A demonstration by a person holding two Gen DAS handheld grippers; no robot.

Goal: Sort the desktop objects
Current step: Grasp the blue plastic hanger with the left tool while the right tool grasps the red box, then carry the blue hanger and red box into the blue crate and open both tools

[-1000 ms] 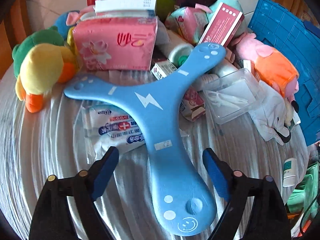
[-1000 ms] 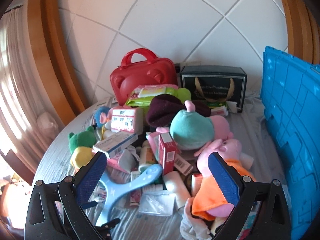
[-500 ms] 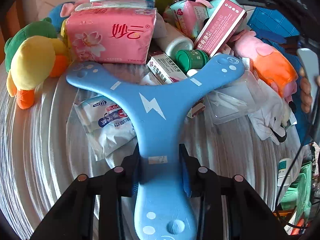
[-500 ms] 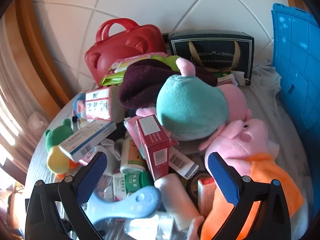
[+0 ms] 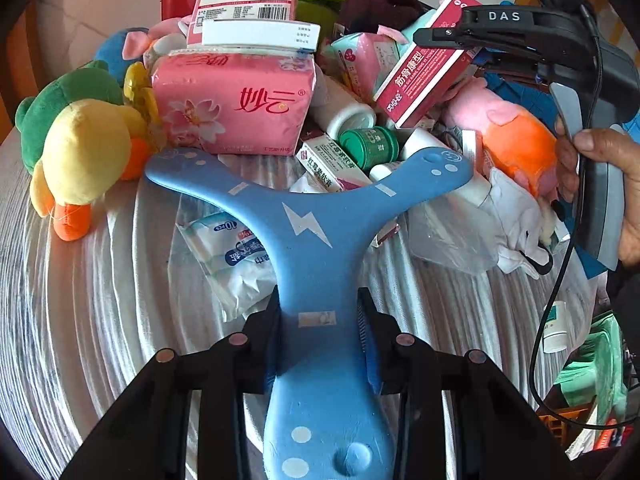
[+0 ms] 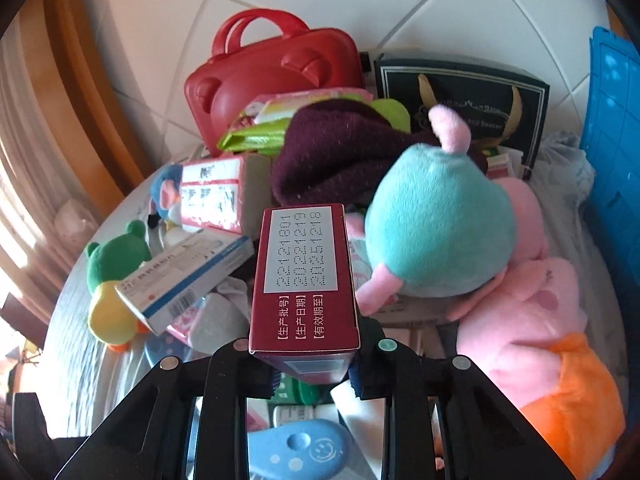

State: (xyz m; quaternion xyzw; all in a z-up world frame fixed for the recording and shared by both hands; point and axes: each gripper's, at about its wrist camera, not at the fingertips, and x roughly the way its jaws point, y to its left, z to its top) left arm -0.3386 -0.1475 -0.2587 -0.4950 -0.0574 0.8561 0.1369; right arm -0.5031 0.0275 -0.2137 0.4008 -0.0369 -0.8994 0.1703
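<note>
Cloth-covered counter piled with clutter | blue boomerang, just before pink tissue pack, now clamped by left claw | maroon box just pinched by right claw, beside teal plush | both pickups look secured, lifting judged next

A white tiled floor spreads beyond the far end of the heap ahead of the hand-held gripper. Wooden furniture stands off to its left, and a green plastic bag lies low to the right.
</note>
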